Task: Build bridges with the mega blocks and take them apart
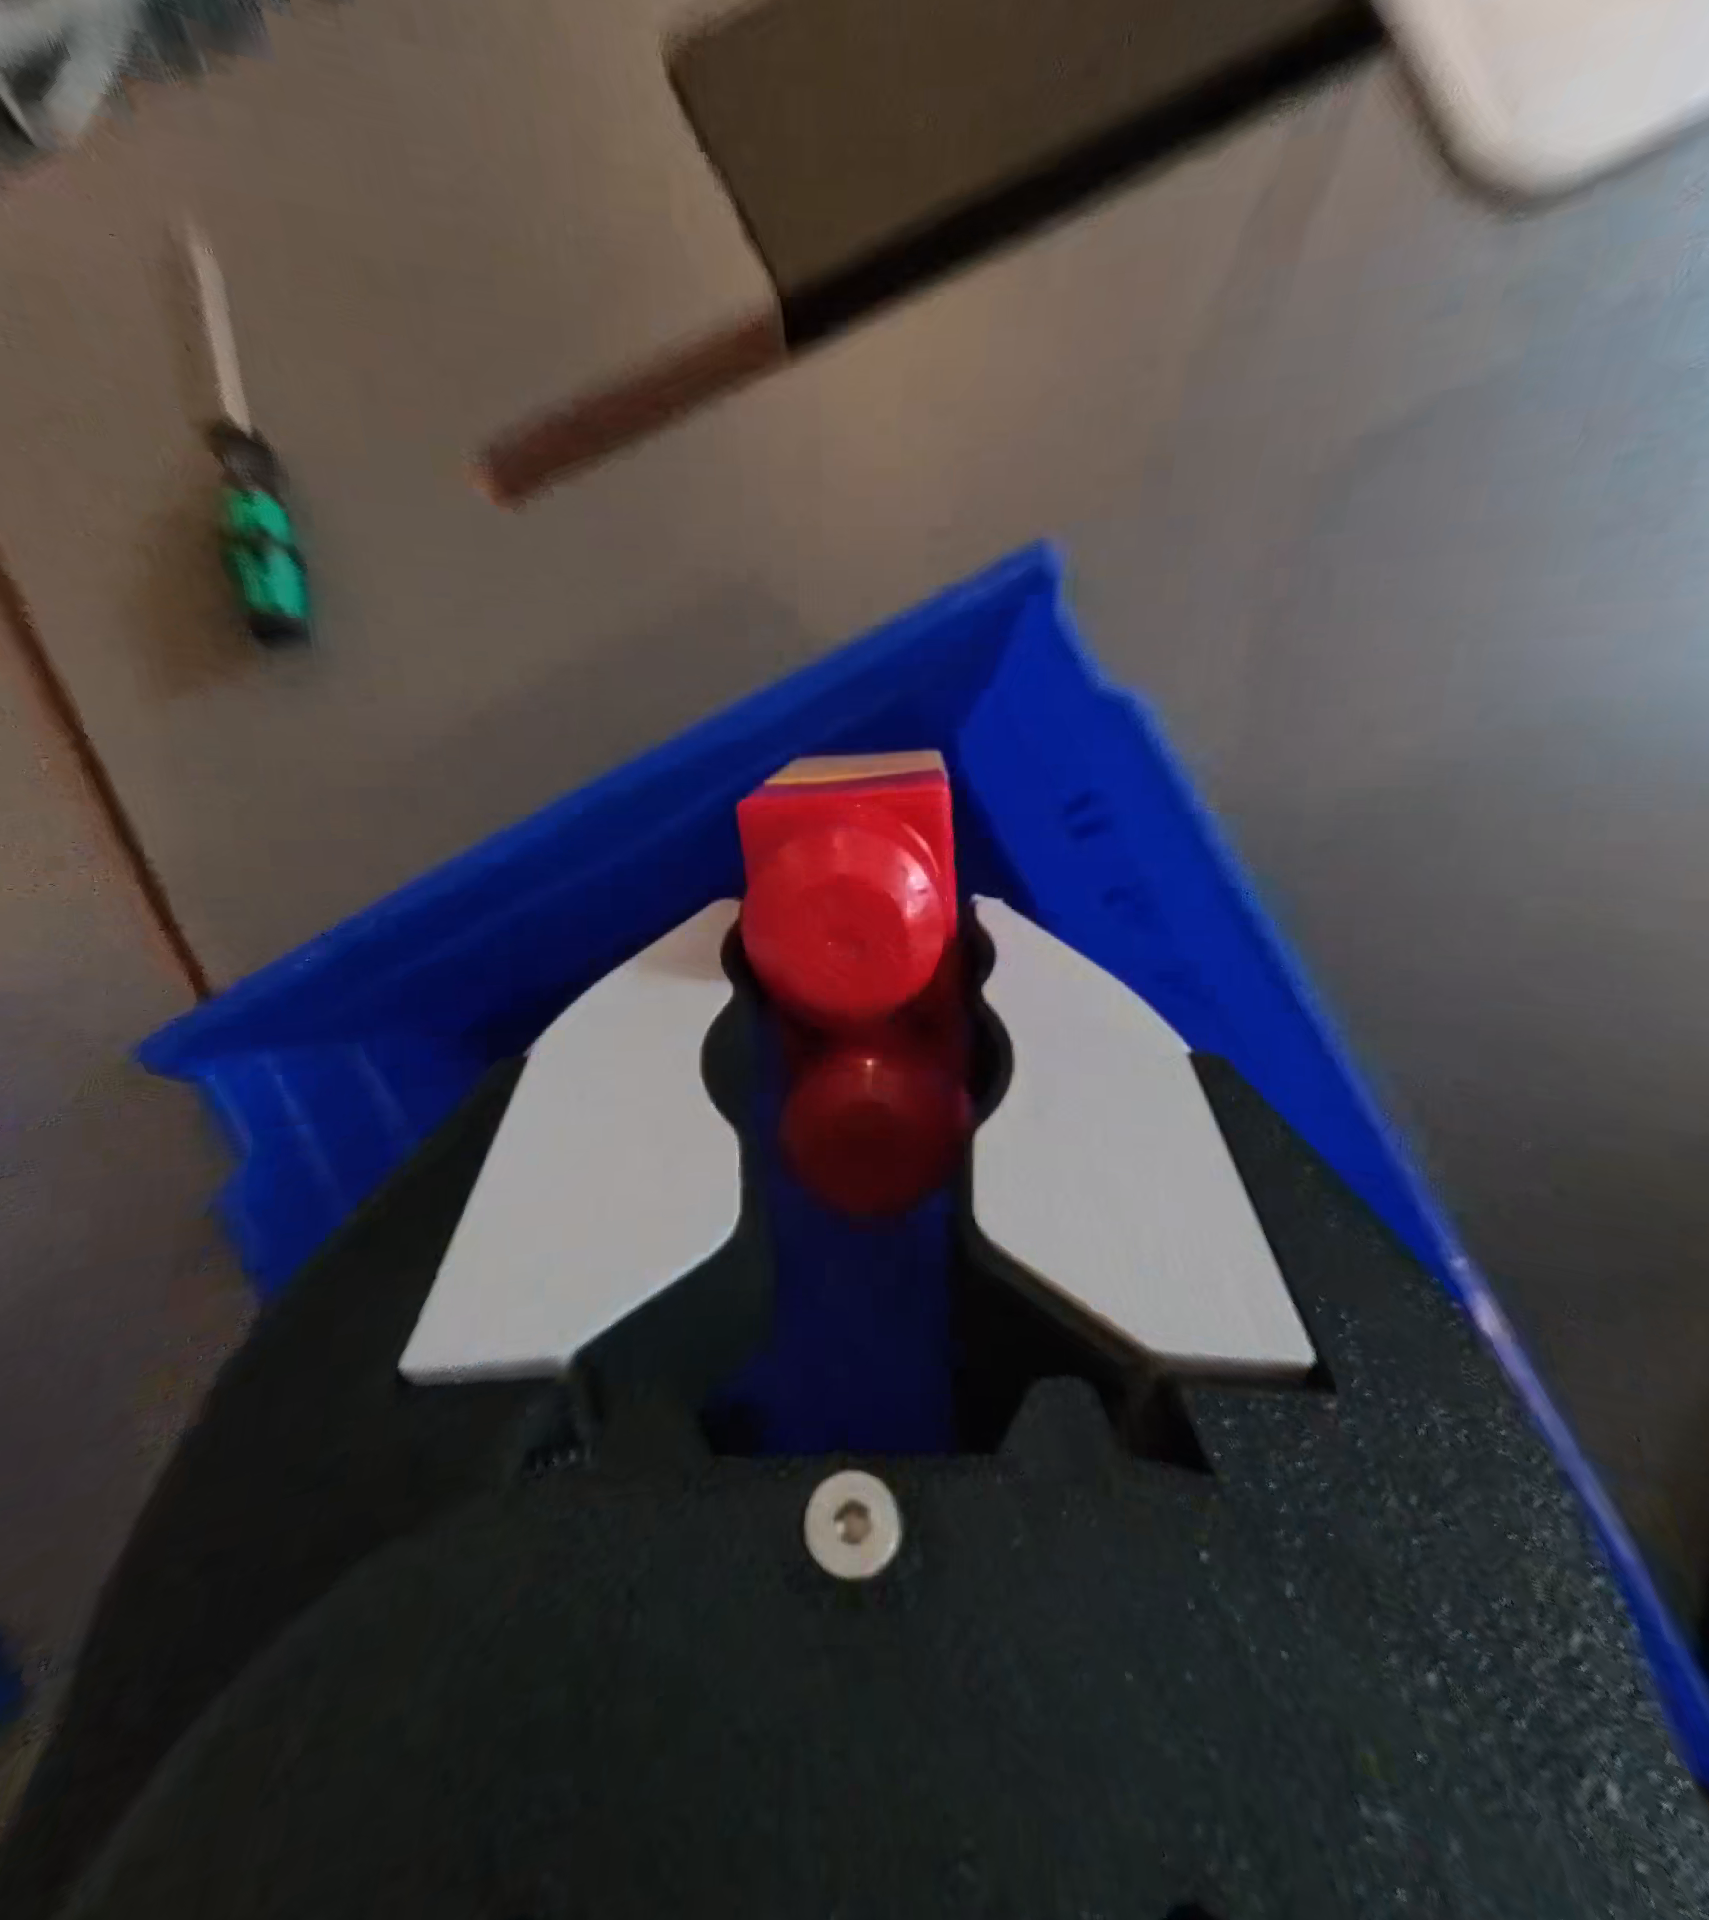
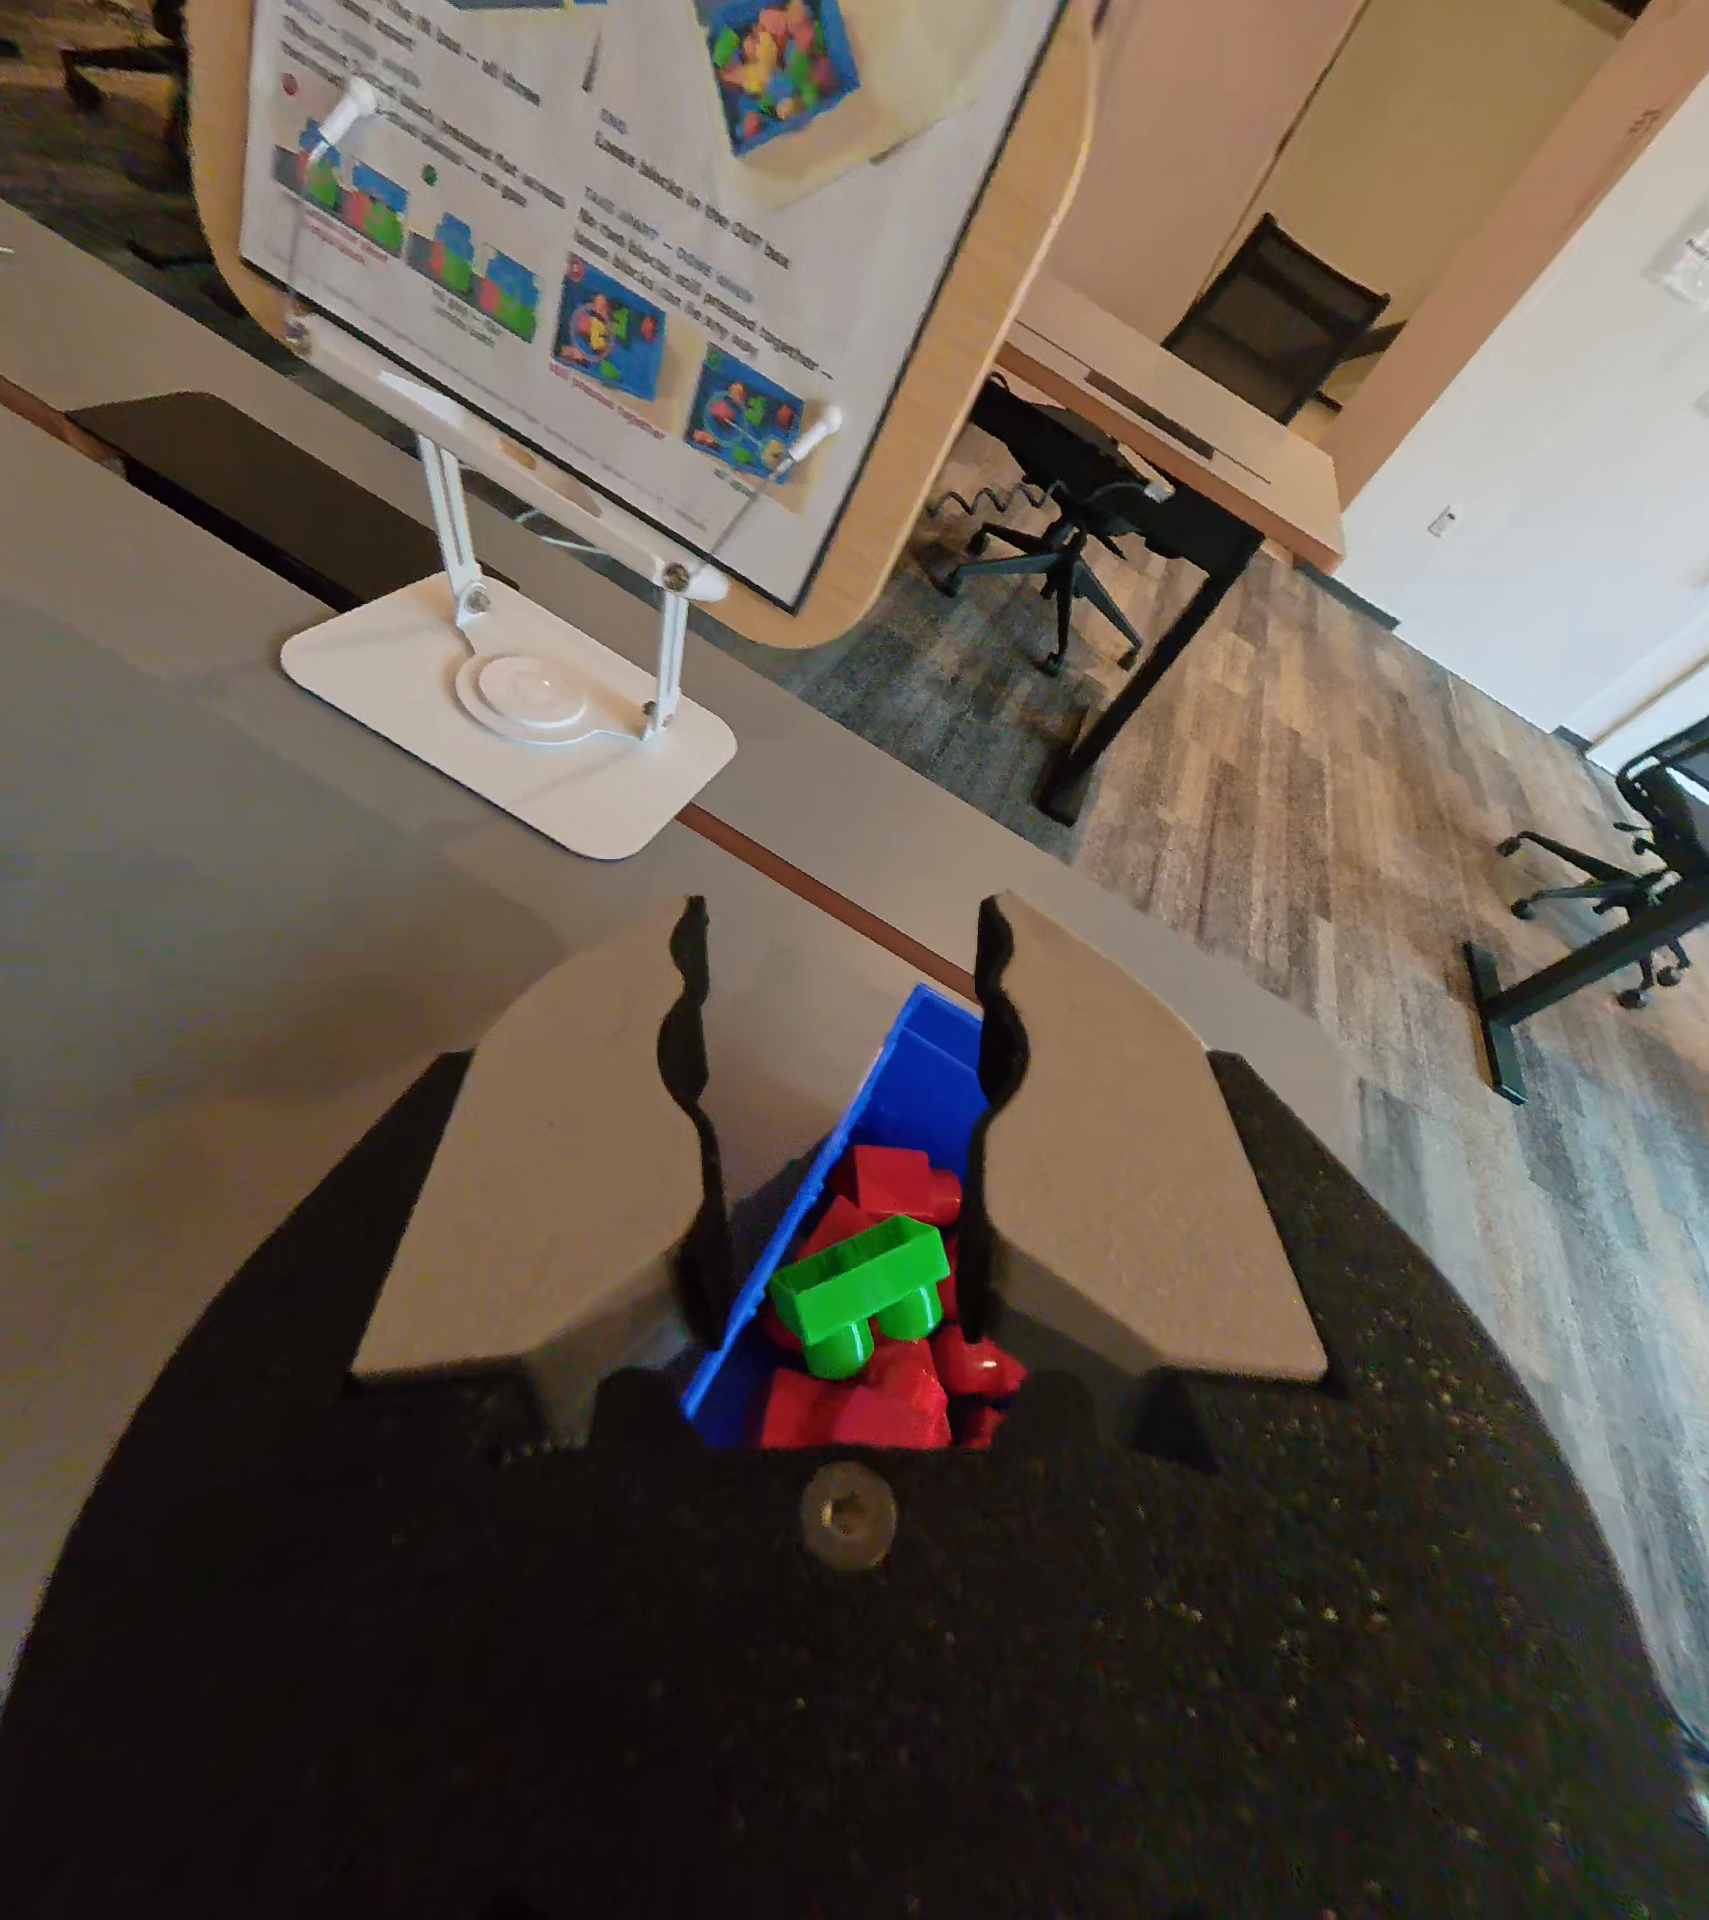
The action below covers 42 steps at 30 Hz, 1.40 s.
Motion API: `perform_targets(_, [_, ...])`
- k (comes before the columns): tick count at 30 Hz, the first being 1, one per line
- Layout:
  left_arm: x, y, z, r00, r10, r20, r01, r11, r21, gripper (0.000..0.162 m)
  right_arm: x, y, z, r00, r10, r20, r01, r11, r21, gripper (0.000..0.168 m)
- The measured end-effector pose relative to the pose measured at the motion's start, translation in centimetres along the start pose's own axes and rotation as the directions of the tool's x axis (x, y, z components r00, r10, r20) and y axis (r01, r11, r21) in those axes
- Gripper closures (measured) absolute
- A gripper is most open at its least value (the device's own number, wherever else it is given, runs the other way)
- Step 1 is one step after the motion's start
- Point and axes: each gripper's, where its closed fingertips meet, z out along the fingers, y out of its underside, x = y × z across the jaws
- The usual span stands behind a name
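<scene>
Left tool clenches a red block above the blue bin; a loose pinch could let it slip. Right tool hangs released over another bin of blocks, near the counter edge.

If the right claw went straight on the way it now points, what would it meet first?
Probably the green block, lying on red blocks in the blue bin between the open right claw fingers; depth is unclear.

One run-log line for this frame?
left tongs: shut on red plastic block, above blue plastic bin | right tongs: open, empty, above block-filled blue bin
</scene>
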Motion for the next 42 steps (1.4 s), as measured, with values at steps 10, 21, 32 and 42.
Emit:
perform_targets(10, [10.4, -9.7, -10.8, 0.994, 0.099, -0.052, -0.056, 0.844, 0.534, 0.125, -5.9, -3.3, 0.8, 0.974, -0.055, 0.220, 0.031, 0.993, 0.112, 0.119])
perform_targets(21, [30.9, -14.3, -17.9, 0.768, 0.492, -0.411, 0.173, 0.457, 0.872, 0.126, -17.7, -10.0, -1.9, 0.735, -0.142, 0.663, -0.143, 0.924, 0.356, 0.112])
perform_targets(32, [39.3, -13.3, -18.4, 0.547, 0.714, -0.436, 0.176, 0.412, 0.894, 0.126, -24.2, -12.8, -4.9, 0.479, -0.172, 0.861, -0.324, 0.877, 0.355, 0.102])
perform_targets(42, [42.4, -12.9, -16.8, 0.481, 0.749, -0.456, 0.130, 0.453, 0.882, 0.125, -24.8, -13.5, -5.5, 0.408, -0.169, 0.897, -0.407, 0.846, 0.344, 0.120])
